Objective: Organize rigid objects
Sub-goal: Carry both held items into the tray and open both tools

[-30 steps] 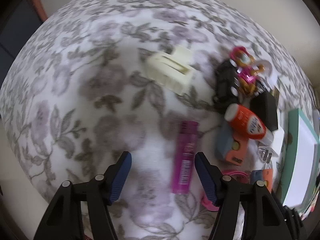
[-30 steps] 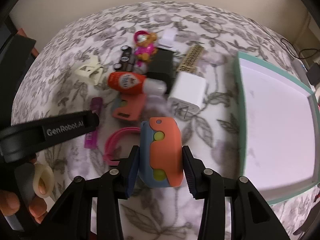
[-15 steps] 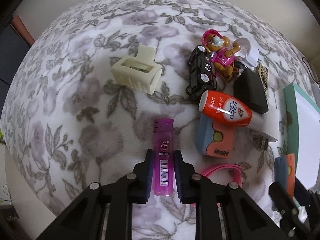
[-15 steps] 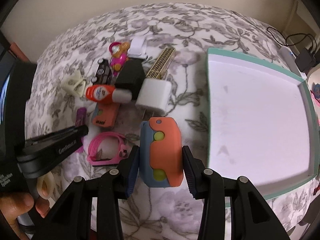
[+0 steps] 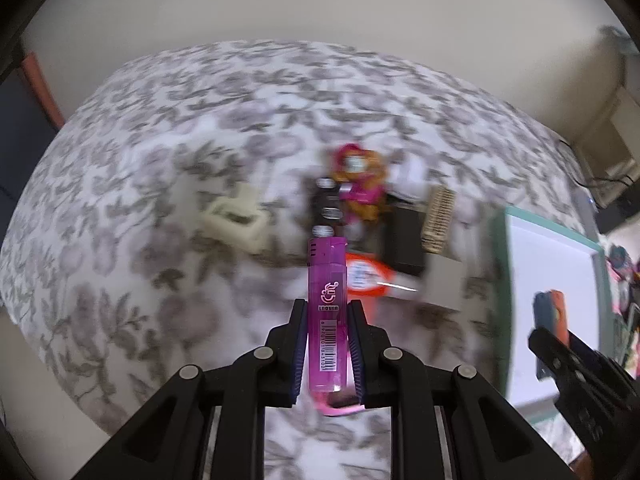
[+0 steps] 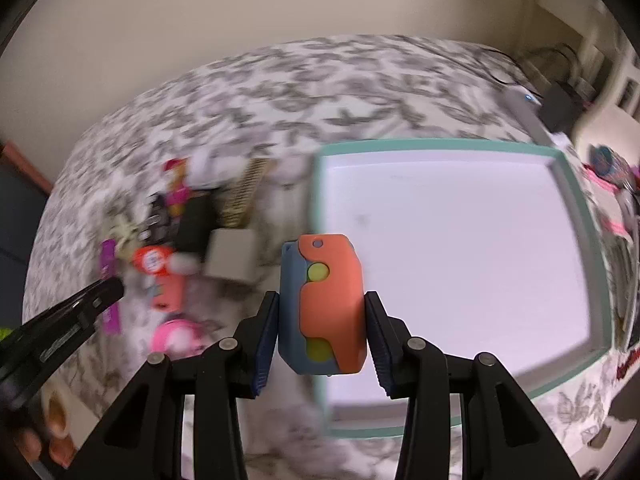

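Observation:
My left gripper (image 5: 327, 312) is shut on a translucent purple lighter (image 5: 326, 304), held clear of the floral cloth and pointing away from me. In the right wrist view my right gripper (image 6: 320, 304) is shut on an orange-and-blue block with yellow-green dots (image 6: 322, 304), held at the left rim of the teal-edged white tray (image 6: 568, 184). The same tray (image 5: 600, 264) shows at the right of the left wrist view, with the right gripper (image 5: 550, 334) and its block above it.
A blurred pile lies left of the tray: a pink toy figure (image 5: 360, 184), black toy car (image 5: 326, 208), cream clip (image 5: 236, 220), black box (image 5: 404, 240), tan comb (image 5: 438, 220), orange-capped tube (image 5: 362, 276), white charger (image 6: 232, 254), pink band (image 6: 178, 334). Cables lie at the far right.
My left gripper shut on the purple lighter and lifted it off the cloth. My right gripper carried the orange-and-blue block right, to the tray's left rim.

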Demonstrator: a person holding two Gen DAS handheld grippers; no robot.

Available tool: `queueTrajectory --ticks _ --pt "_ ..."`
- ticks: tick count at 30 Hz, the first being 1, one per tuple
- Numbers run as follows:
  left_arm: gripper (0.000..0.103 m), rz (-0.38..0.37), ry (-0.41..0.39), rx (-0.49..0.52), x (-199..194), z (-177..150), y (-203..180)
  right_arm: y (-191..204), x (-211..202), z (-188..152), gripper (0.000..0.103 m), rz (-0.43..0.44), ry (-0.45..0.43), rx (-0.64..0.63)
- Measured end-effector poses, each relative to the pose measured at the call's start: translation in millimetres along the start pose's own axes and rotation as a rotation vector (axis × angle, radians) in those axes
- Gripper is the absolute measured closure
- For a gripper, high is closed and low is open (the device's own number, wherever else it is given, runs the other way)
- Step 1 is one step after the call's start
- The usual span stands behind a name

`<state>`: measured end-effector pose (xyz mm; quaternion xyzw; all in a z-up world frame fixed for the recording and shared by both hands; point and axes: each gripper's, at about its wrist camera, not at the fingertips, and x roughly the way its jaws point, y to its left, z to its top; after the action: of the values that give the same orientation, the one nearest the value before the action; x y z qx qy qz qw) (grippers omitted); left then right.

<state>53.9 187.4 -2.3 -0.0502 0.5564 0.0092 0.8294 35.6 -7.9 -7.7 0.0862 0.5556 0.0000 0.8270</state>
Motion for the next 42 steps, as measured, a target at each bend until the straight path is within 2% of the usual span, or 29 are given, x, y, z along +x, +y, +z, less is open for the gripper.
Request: queueTrajectory --ticks 4,8,14,20,30,42 --pt "0.082 -0.069 0.02 0.063 -0.2 -4.5 -30.1 -32.9 2.7 5.7 0.059 -0.061 0.004 0.054" --pt "0.082 -0.121 0.039 0.151 4.7 -0.9 -82.6 -72.2 9.8 12.3 0.059 -0.095 0.025 0.139" --pt "0.082 -0.152 0.077 0.252 21.2 2.5 -150.7 -124.6 15.8 16.5 0.059 -0.117 0.042 0.255" --pt "0.082 -0.145 0.1 0.303 41.5 4.0 -189.1 -158.4 20.7 19.7 0.059 -0.138 0.046 0.323" --pt "0.082 -0.122 0.138 0.33 70.8 0.2 -217.0 -177.6 28.4 19.4 0.059 -0.151 0.066 0.365" --pt "0.081 -0.081 0.158 0.329 84.3 -3.1 -219.6 -175.9 35.3 16.9 0.059 -0.169 0.075 0.346"
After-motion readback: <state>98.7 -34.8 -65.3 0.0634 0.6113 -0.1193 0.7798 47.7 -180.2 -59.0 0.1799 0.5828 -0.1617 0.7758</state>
